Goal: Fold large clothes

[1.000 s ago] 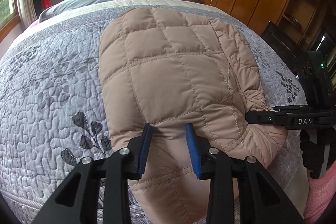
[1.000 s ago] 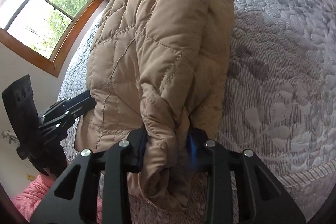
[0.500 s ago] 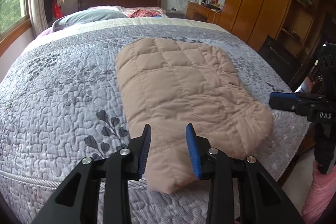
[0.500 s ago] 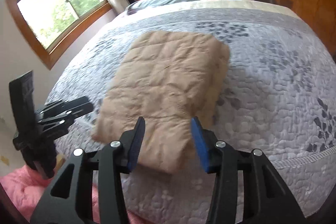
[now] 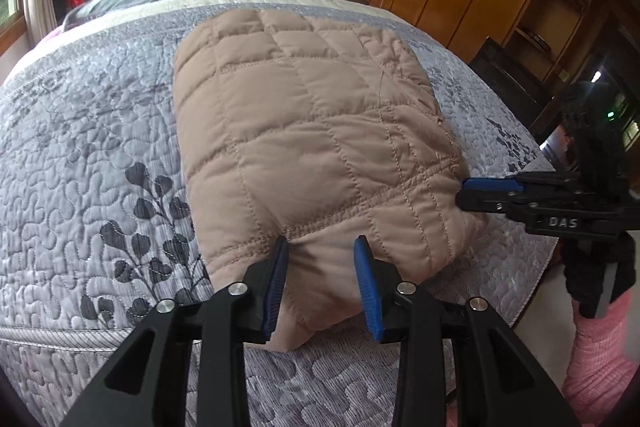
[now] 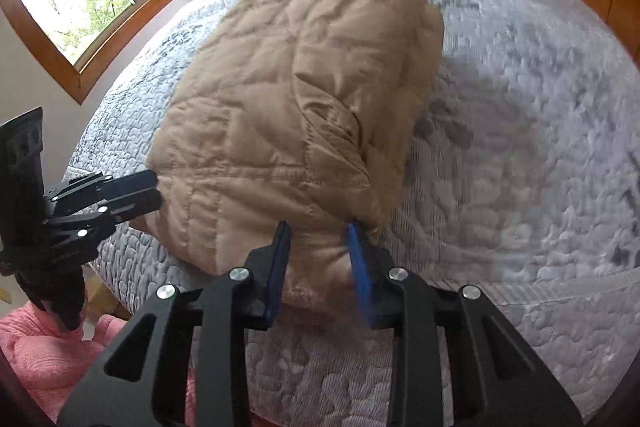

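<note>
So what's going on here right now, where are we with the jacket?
A person with a gripper in each hand is folding a tan quilted jacket on the grey quilted bedspread. The jacket lies in a compact folded shape. The left gripper and right gripper are both open, each with its jaws astride the jacket's near edge, at opposite corners. Neither is clamped on the fabric yet.

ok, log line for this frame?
step: fold | quilted jacket folded on bed | left tongs open at near edge | right tongs open at near edge
</note>
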The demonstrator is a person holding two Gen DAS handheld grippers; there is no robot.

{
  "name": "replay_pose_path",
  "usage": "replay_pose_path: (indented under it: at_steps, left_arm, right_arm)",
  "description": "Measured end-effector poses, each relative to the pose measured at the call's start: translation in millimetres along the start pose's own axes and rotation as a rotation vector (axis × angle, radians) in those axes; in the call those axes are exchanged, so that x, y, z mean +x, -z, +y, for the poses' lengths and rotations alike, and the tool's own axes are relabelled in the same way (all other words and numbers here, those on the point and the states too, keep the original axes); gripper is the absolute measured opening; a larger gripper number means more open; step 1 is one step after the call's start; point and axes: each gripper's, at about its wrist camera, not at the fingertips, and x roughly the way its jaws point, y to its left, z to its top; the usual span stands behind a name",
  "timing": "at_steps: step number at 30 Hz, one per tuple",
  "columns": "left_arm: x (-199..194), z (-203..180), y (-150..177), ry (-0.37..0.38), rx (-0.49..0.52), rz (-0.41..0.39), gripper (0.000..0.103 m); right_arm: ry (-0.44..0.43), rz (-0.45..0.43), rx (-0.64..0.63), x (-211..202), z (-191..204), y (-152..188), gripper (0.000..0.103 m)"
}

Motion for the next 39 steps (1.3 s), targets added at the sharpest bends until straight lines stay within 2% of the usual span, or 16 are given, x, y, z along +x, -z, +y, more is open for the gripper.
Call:
replay_pose_path:
  at_steps: [4, 8, 11, 12, 15, 19, 21, 24, 28, 32, 37, 39]
  left_arm:
    - [5.1, 8.0, 0.8, 0.025, -0.025, 0.018, 0.029]
    - [-10.6, 9.7, -7.8, 0.051, -0.008, 0.020, 0.029]
    - [-27.6, 17.0, -28.3, 0.060, -0.014, -0.019, 0.030]
    - [-30.4, 18.9, -36.9, 0.057, -0.017, -0.031, 0.030]
    - [-27.4, 26.7, -72.7, 0.040, -0.031, -0.063, 0.030]
    - [4.3, 41.1, -115.5, 0.026, -0.066, -0.035, 0.030]
    - [29.4, 49.7, -130.0, 0.044, -0.085, 0.027, 0.030]
    - [63.2, 62.3, -137.6, 0.067, -0.100, 0.118, 0.029]
    - [91.4, 69.4, -138.2, 0.055, -0.065, 0.187, 0.021]
    - [108.3, 66.8, -136.9, 0.018, -0.023, 0.200, 0.018]
    - [115.4, 68.1, -137.3, 0.012, -0.016, 0.191, 0.017]
    - [112.6, 68.7, -137.6, 0.011, -0.022, 0.182, 0.017]
  right_arm:
    - [-0.008, 0.019, 0.013, 12.9, -5.0, 1.5, 0.028]
    - [0.006, 0.023, -0.025, -6.6, 5.9, -6.8, 0.031]
    - [0.016, -0.048, -0.065, -36.3, 15.9, -21.1, 0.038]
    - [0.043, -0.085, -0.075, -46.7, 19.5, -32.0, 0.040]
    - [0.093, -0.133, -0.079, -52.4, 23.9, -65.7, 0.040]
    - [0.146, -0.118, -0.044, -27.1, 19.3, -108.5, 0.040]
    - [0.168, -0.090, -0.018, -7.4, 12.6, -125.2, 0.039]
    - [0.202, -0.044, 0.042, 17.1, -7.1, -139.0, 0.038]
    - [0.204, 0.037, 0.103, 55.0, -32.0, -139.9, 0.042]
    - [0.197, 0.059, 0.126, 75.8, -44.1, -137.1, 0.043]
    - [0.240, 0.043, 0.098, 79.1, -35.1, -132.1, 0.043]
    - [0.230, 0.037, 0.113, 75.6, -36.4, -132.4, 0.043]
